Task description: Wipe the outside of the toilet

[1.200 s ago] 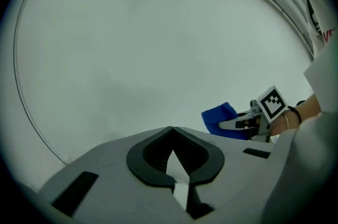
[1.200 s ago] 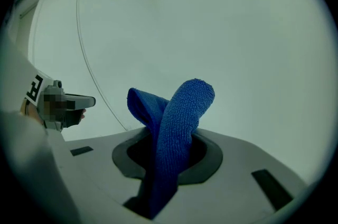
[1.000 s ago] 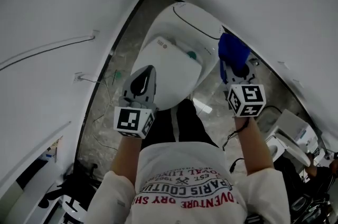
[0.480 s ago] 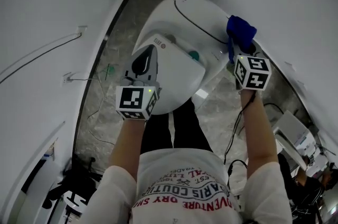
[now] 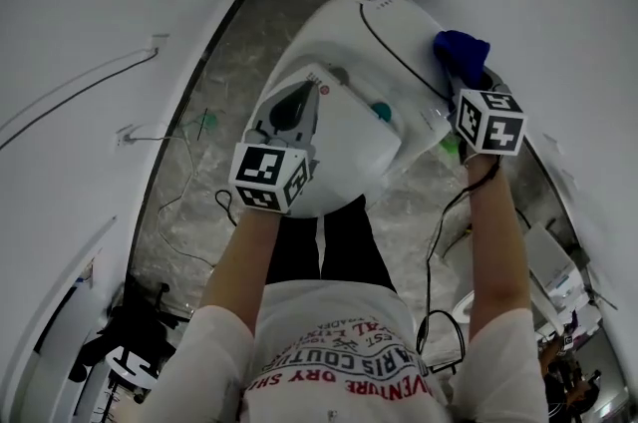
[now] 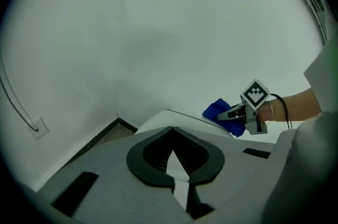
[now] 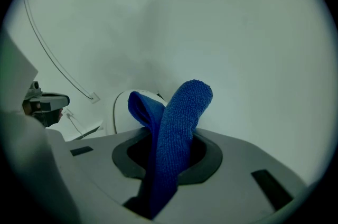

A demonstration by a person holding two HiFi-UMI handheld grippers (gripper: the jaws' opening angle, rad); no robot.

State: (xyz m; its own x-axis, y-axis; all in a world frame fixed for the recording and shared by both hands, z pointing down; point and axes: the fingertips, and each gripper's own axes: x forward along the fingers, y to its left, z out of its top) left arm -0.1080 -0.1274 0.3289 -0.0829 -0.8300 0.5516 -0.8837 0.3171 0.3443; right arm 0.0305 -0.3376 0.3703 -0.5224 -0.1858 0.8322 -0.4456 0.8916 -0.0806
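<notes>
Looks mid-wipe to me: right claw point(image 5: 467, 78) pinching a blue microfiber cloth point(image 5: 460, 48) at the toilet point(image 5: 344, 37) rear edge, left claw point(image 5: 289, 108) pressed together and empty, so next it probably drags the cloth along the shell.

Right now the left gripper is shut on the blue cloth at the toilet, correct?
Not the left one. The right gripper is shut on the blue cloth at the toilet, as the right gripper view shows. The left gripper has nothing between its jaws.
</notes>
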